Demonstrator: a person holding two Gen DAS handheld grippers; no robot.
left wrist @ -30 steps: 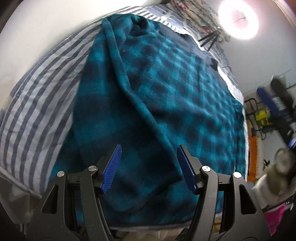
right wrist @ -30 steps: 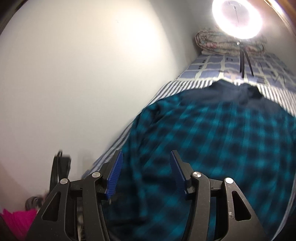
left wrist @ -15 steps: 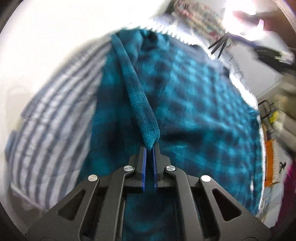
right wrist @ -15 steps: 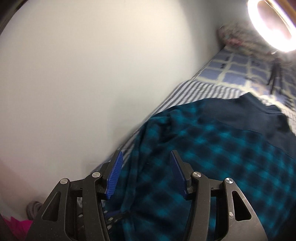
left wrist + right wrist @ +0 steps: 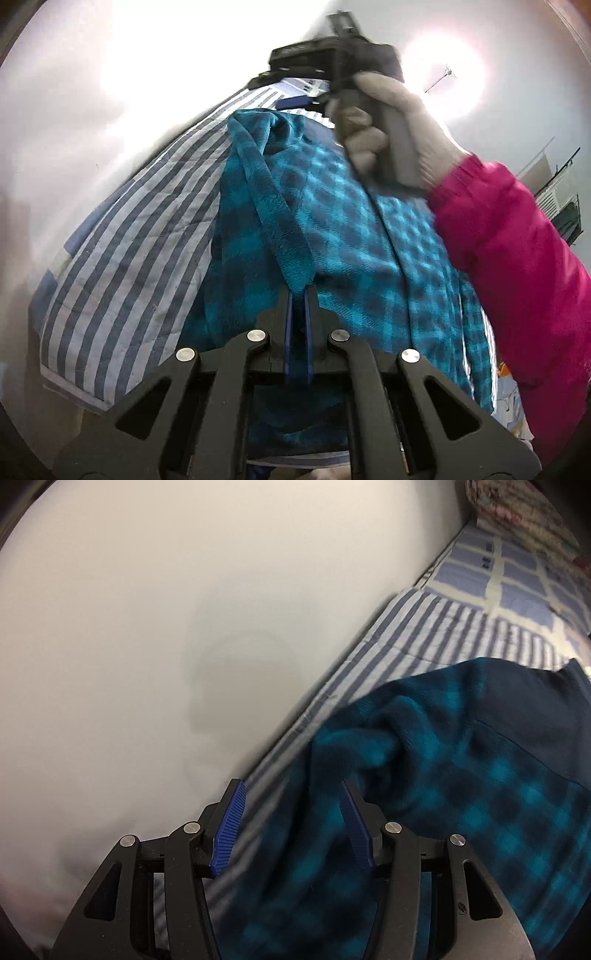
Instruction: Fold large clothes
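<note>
Bed against a white wall (image 5: 147, 627), striped blue-and-white quilt (image 5: 140, 236) on top, bright ring light (image 5: 443, 70) glaring at the far end. The teal plaid fleece garment (image 5: 332, 229) is spread across the quilt, dark collar end toward the far side.

My left gripper (image 5: 298, 295) is clamped tight on a raised fold of the fleece; a ridge of cloth runs from the pads up toward the far shoulder, taut-ish. My right gripper (image 5: 291, 812) has its jaws parted about halfway, nothing between them, hovering over the wall-side edge of the garment where it bunches near the sleeve. In the left view I see the gloved hand (image 5: 391, 129) with a pink sleeve (image 5: 517, 266) carrying that right tool over the far part of the fleece.

Step in hand, as I read it: get the second grip so both ends of the side edge lift together. To do it well I should drop the right jaws onto the same edge line the left holds, bite both layers fully, then keep the ridge straight while carrying it across. Risk: grabbing quilt with the fleece, or a skewed fold.
</note>
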